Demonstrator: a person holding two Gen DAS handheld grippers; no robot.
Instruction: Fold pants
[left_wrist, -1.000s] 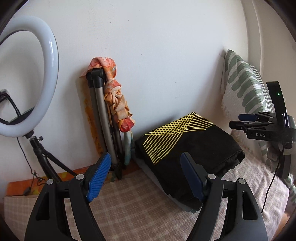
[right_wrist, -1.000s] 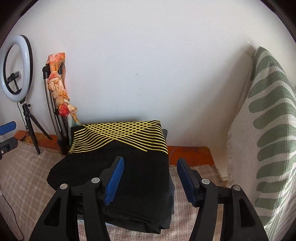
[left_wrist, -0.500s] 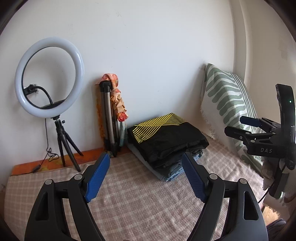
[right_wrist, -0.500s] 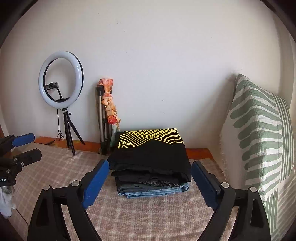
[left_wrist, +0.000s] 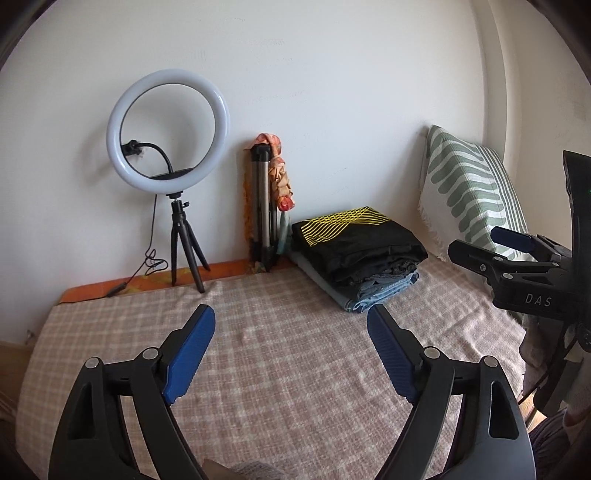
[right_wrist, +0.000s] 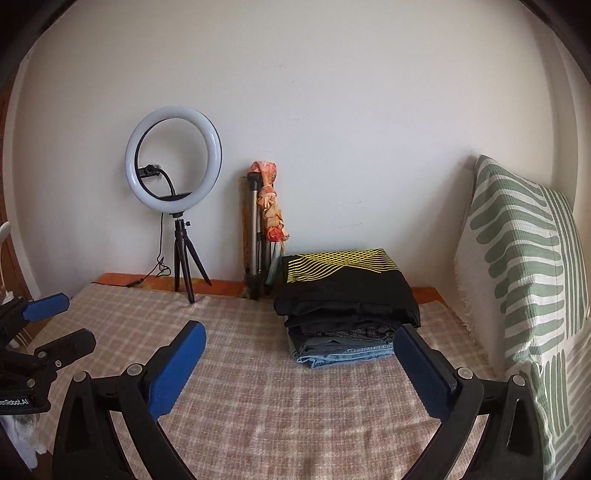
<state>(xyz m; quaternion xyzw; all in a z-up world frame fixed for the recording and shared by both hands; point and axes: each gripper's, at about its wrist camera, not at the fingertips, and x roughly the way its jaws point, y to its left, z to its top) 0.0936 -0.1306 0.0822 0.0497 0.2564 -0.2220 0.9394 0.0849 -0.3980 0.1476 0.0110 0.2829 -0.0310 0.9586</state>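
Black folded pants (right_wrist: 345, 291) top a clothes stack (right_wrist: 343, 332) on checked bed cover (right_wrist: 258, 406). Left gripper (left_wrist: 290, 354) and right gripper (right_wrist: 299, 373): fingers apart, just widened, empty.

Ahead of the wide-spread blue-padded left gripper (left_wrist: 291, 350) and blue-padded right gripper (right_wrist: 299, 363), bare pink-checked bedcover (right_wrist: 258, 398) is left free. Farther ahead the way is blocked by the stack of folded dark and denim garments (right_wrist: 345, 302); the far edge is closed off by a white ring light on a black tripod (right_wrist: 173, 158) and a folded silver tripod (right_wrist: 255, 236), and the right side by a green-and-white striped cushion (right_wrist: 524, 258).
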